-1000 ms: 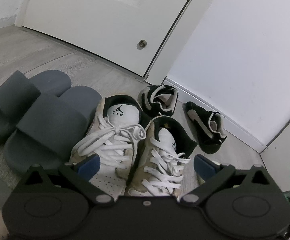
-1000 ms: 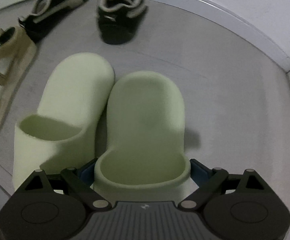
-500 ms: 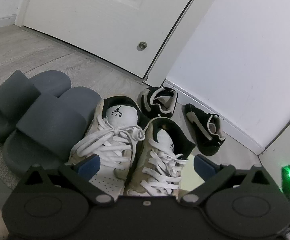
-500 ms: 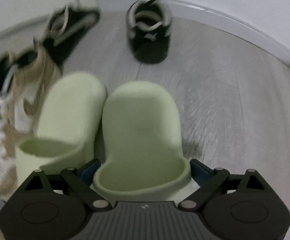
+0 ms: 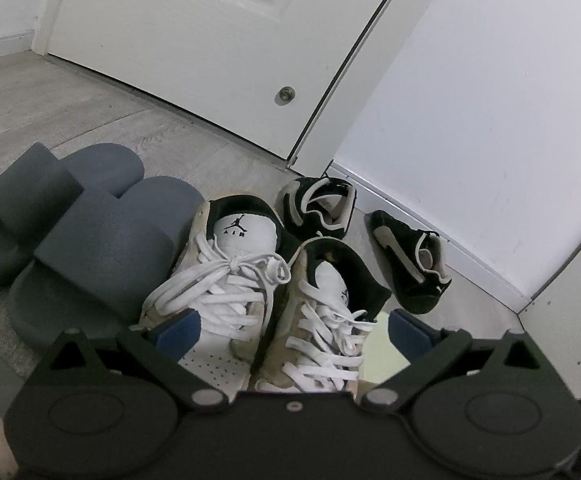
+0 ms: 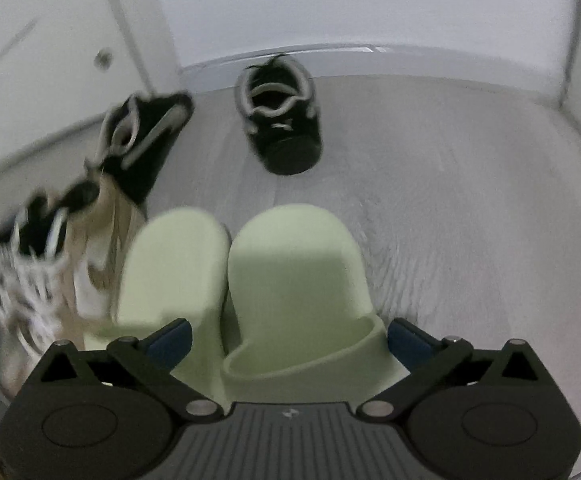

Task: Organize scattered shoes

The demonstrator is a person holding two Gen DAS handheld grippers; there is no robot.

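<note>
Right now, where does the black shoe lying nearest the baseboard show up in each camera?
Left wrist: the black shoe lies right of centre, beside the baseboard.
Right wrist: the same shoe sits top centre, heel toward the baseboard.
Shared landmark: the round door stop, upper left in the right view.

"AIR" on white sneaker tongue [image 5: 246,230]

Shoes [image 5: 226,280] on grey floor [image 5: 70,112]
</note>
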